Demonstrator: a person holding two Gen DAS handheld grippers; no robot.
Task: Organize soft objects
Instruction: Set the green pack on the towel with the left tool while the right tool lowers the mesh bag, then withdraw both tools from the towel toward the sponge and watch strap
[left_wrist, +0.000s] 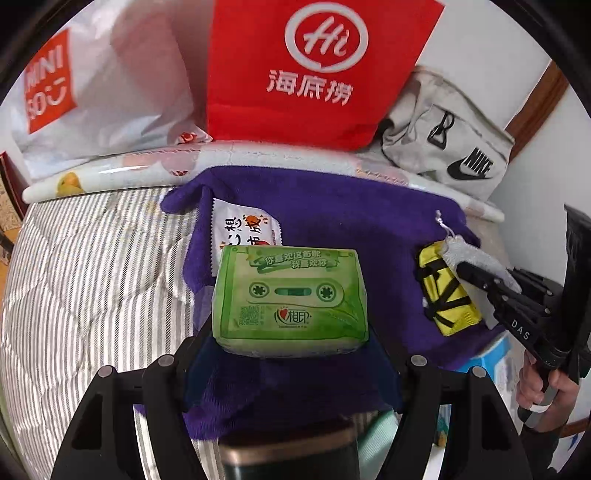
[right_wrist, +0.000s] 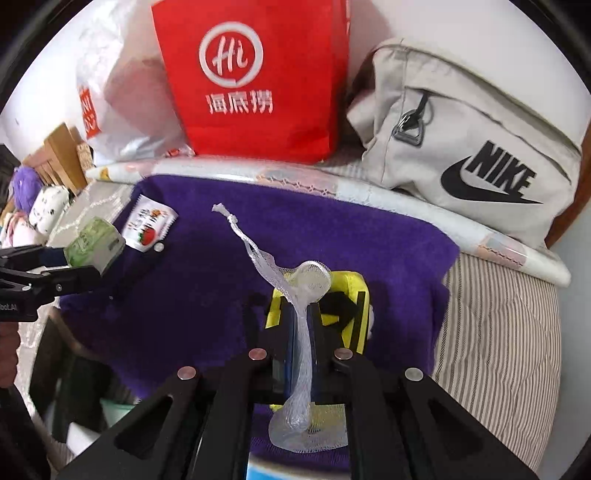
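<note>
A green tissue pack (left_wrist: 290, 295) printed like a cassette sits between the fingers of my left gripper (left_wrist: 290, 334), which is shut on it above a purple towel (left_wrist: 332, 206). The right wrist view shows that gripper (right_wrist: 85, 258) at the left edge with the pack (right_wrist: 94, 245). My right gripper (right_wrist: 304, 314) is shut on a white mesh net (right_wrist: 258, 254) tied to a yellow pack with black stripes (right_wrist: 351, 295). From the left wrist view, the right gripper (left_wrist: 467, 271) pinches the net beside the yellow pack (left_wrist: 448, 291). A white snack packet (left_wrist: 245, 229) lies on the towel.
Against the wall stand a red paper bag (left_wrist: 314, 74), a white plastic shopping bag (left_wrist: 103, 92) and a grey Nike bag (right_wrist: 469, 140). Striped bedding (left_wrist: 92, 277) spreads to the left of the towel, with a rolled printed mat (left_wrist: 110, 173) behind it. A hand (left_wrist: 535, 384) holds the right gripper's handle.
</note>
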